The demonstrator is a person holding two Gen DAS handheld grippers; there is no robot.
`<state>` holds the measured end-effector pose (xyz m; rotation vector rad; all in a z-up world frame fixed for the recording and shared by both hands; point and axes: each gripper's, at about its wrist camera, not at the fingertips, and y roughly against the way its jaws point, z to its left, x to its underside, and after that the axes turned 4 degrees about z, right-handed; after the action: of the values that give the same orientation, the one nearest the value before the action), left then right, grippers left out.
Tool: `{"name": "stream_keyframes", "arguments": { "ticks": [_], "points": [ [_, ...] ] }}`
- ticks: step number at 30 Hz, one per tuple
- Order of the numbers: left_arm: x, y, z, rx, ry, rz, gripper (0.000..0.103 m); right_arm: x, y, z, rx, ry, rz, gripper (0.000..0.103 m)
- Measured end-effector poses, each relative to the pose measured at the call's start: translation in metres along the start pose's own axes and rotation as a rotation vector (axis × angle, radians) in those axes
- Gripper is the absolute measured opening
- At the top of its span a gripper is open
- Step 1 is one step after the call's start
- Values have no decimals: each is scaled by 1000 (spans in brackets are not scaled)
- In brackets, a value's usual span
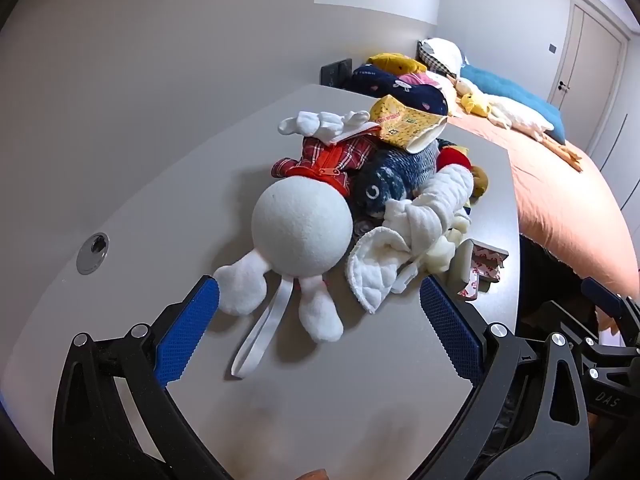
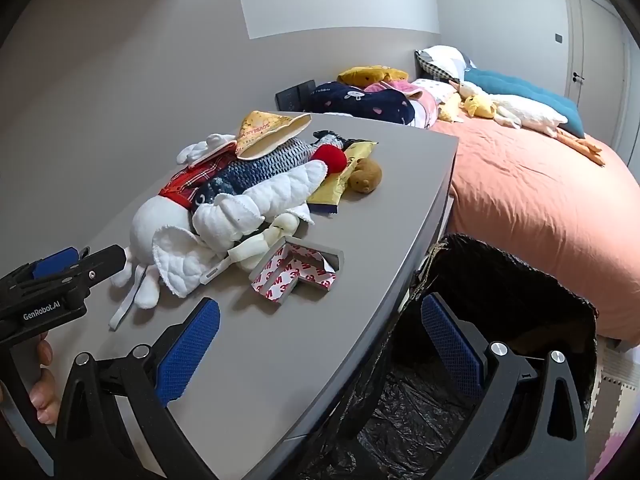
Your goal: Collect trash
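The tape scraps (image 2: 294,270), grey strips with red-printed backing, lay on the grey tabletop (image 2: 280,344) near its edge, just beside a heap of toys: a white doll (image 1: 300,228), a blue plush fish (image 1: 392,178) and a white quilted cloth (image 1: 404,236). A black-lined trash bin (image 2: 500,280) stood below the tabletop edge, beside an orange bed (image 2: 540,208). The left hand-held gripper (image 1: 320,308) hung wide open over the doll, holding nothing; the right hand-held gripper (image 2: 320,328) was equally wide and empty.

A grey corner guard (image 2: 296,270) with red-printed white adhesive backing lay flat near the table's edge beside the toy pile, a black-lined trash bin (image 2: 500,280) standing open just below.
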<state>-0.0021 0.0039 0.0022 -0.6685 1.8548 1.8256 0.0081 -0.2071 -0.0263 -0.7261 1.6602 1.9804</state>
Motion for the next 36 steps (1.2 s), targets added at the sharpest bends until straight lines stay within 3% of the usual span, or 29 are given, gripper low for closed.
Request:
{"name": "stream_keyframes", "arguments": {
  "ticks": [17, 23, 36],
  "points": [
    [2, 0, 0, 11, 1, 0, 97, 1, -4, 2, 1, 4, 17, 100],
    [3, -4, 3, 83, 33, 19, 97, 1, -5, 2, 1, 6, 19, 100],
    [0, -1, 4, 84, 33, 16, 97, 2, -3, 1, 3, 8, 18, 100]
  ]
}}
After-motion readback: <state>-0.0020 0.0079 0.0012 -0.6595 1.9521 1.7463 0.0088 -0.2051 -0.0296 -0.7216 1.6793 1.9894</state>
